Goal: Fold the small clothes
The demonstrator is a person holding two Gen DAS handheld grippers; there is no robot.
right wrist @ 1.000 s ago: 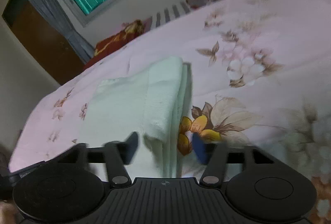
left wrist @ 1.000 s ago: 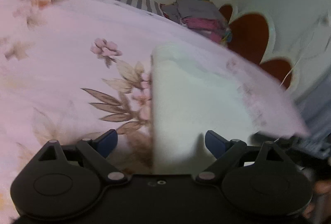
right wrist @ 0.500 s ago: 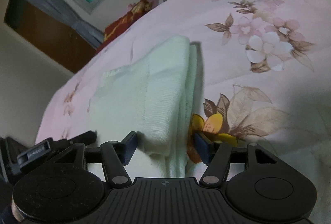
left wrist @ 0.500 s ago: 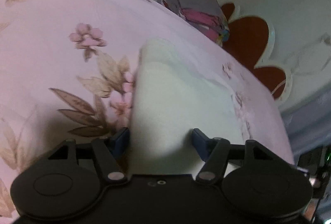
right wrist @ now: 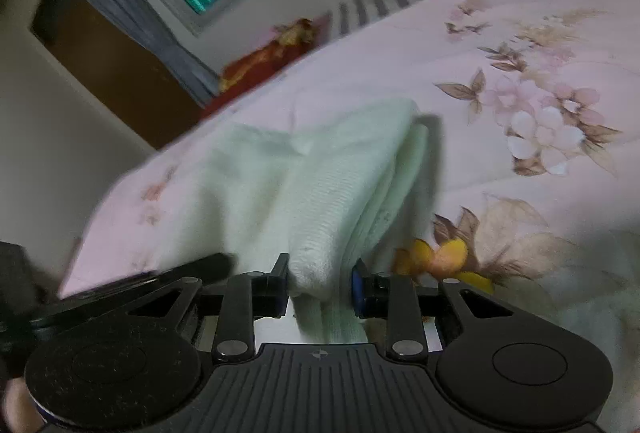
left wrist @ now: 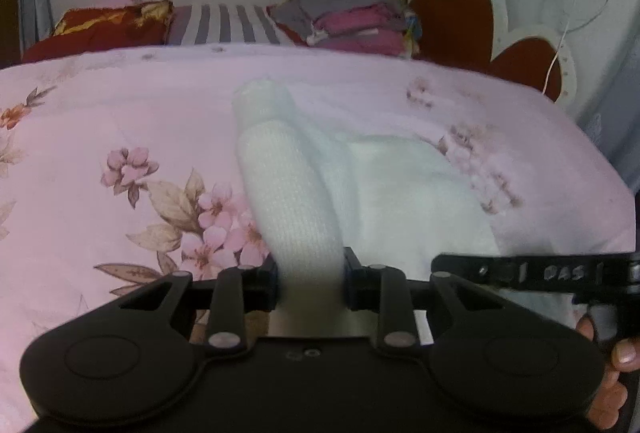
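Claws [left wrist: 310, 273] [right wrist: 320, 283] now clamped on white garment [left wrist: 296, 193]

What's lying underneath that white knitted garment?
The white garment lies on a pink floral bedspread, which shows all around it. Both tongs, left and right, pinch its near edge. Whatever lies directly beneath the cloth is covered.

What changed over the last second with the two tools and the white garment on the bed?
Both tools closed. The left tool and the right tool, open around the white garment a second ago, now each pinch a bunched fold of it. The left view also tilted up toward the window. The garment stays on the floral bedspread, and the folded clothes pile at the headboard is unchanged.
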